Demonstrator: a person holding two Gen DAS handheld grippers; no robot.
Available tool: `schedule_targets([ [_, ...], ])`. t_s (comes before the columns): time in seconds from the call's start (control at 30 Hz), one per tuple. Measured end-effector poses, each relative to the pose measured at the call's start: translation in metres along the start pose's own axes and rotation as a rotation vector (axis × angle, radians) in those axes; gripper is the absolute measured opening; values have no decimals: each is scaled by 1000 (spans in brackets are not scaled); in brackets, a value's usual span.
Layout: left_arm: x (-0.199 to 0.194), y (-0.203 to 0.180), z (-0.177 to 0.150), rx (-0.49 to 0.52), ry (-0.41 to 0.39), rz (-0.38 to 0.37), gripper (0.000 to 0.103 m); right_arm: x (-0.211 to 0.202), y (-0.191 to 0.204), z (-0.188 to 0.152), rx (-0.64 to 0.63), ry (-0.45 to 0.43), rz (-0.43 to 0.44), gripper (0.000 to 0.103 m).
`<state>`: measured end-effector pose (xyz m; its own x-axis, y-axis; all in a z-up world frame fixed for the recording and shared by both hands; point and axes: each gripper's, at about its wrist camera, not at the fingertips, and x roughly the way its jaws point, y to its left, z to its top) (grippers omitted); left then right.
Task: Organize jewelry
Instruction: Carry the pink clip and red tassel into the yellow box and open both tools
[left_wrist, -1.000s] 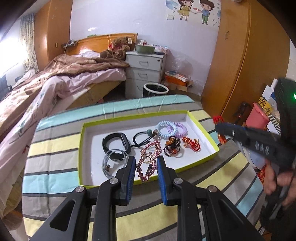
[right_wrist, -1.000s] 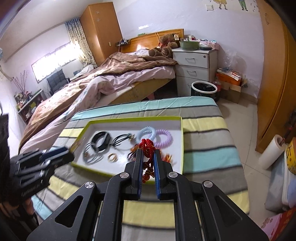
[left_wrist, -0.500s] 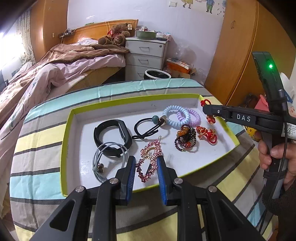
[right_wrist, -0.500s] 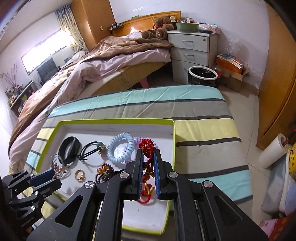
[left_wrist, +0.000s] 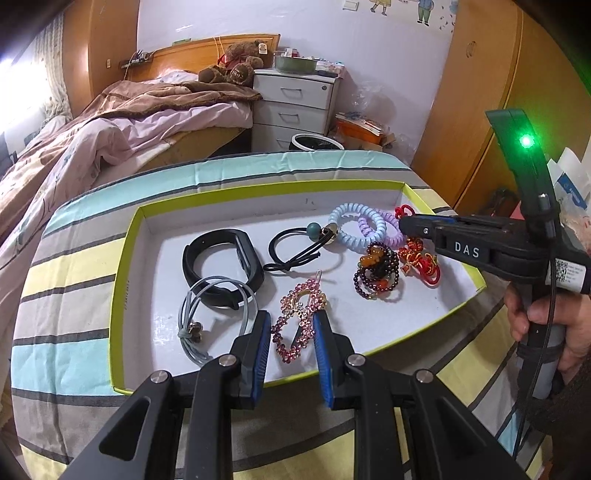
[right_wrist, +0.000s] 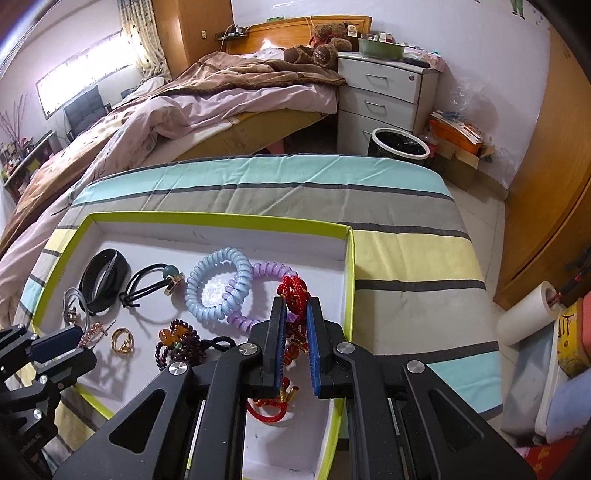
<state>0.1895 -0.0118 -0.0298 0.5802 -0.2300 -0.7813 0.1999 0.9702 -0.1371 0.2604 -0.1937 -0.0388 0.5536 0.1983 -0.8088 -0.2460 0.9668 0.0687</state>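
Note:
A white tray with a lime-green rim (left_wrist: 122, 280) (right_wrist: 349, 266) lies on the striped table. It holds a black band (left_wrist: 221, 266), a grey cord (left_wrist: 207, 317), a black hair tie (left_wrist: 295, 251), blue (left_wrist: 356, 227) and purple (left_wrist: 388, 229) coil ties, a dark bead bracelet (left_wrist: 376, 273) and a pink sequin clip (left_wrist: 299, 317). My left gripper (left_wrist: 291, 332) is open, its fingers either side of the clip. My right gripper (right_wrist: 295, 325) is shut on a red knotted cord ornament (right_wrist: 293, 295), low over the tray's right end; the ornament also shows in the left wrist view (left_wrist: 419, 262).
A gold ring (right_wrist: 122, 339) lies in the tray. Beyond the table stand a bed (right_wrist: 184, 103), a white nightstand (right_wrist: 384, 96) and a bin (right_wrist: 399, 147). A wooden wardrobe (right_wrist: 554, 147) is on the right, with a paper roll (right_wrist: 528, 317) on the floor.
My right gripper has carried the red ornament from beyond the tray's right edge in over the tray and lowered it. My left gripper has moved closer over the pink clip.

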Motion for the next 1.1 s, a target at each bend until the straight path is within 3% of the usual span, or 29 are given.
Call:
schedule_targets([
  [0.3,-1,3,1,-12,0,-7,24,1,4,-1,-18,-11,-8,12],
  [0.7,-2,1,2,-9,2,-2,24,-1,8,-2,-15,-25,-4,24],
  [0.9,-5,0,2,-11,-9,2,32,-8,12,-1,-23,-47,11,38],
  [1.1,-22,-5,1,-22,-44,12,35,-26,12,-5,9,-92,40,39],
])
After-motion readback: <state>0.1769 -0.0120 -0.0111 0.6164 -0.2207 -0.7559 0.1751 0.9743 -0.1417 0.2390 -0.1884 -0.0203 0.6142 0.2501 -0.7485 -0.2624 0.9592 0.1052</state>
